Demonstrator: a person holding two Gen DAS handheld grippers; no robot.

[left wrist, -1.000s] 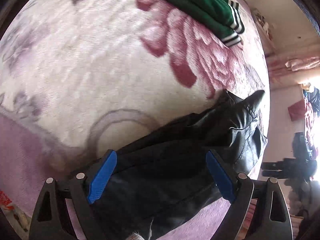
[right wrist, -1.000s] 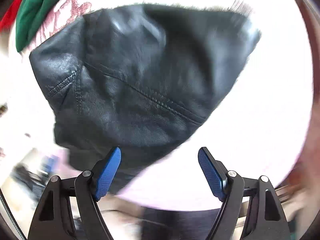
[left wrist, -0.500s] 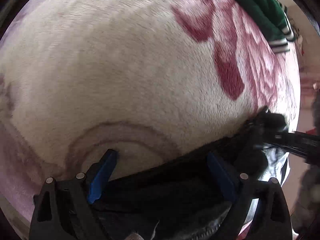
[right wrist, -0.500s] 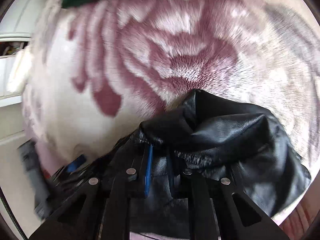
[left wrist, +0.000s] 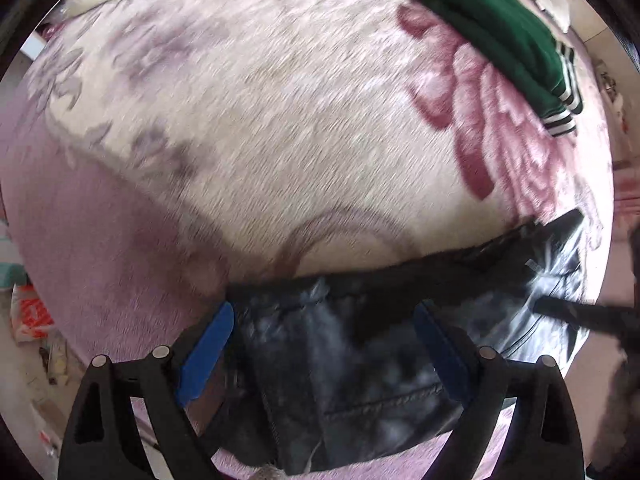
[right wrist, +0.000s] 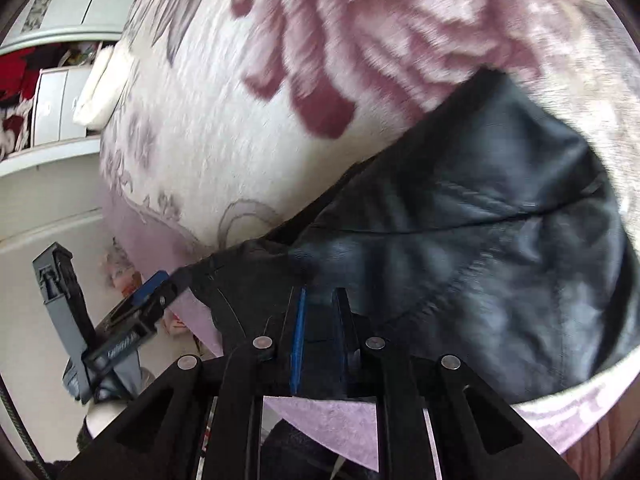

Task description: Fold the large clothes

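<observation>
Partly blurred black leather jacket (right wrist: 480, 248)

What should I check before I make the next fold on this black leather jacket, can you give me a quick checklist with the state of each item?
1. Right gripper clamped on the black leather jacket: ok, blue pads closed on its edge.
2. Left gripper gripping the jacket: not ok, jaws open, leather lies between them.
3. Jacket lying flat: not ok, creased and bunched near the bed edge.
4. Room on the floral blanket ahead: ok, bare stretch beyond the jacket.
5. Green folded garment out of the way: ok, well apart at the far side.
6. Sleeves' position: cannot tell, blurred and partly out of view.
</observation>
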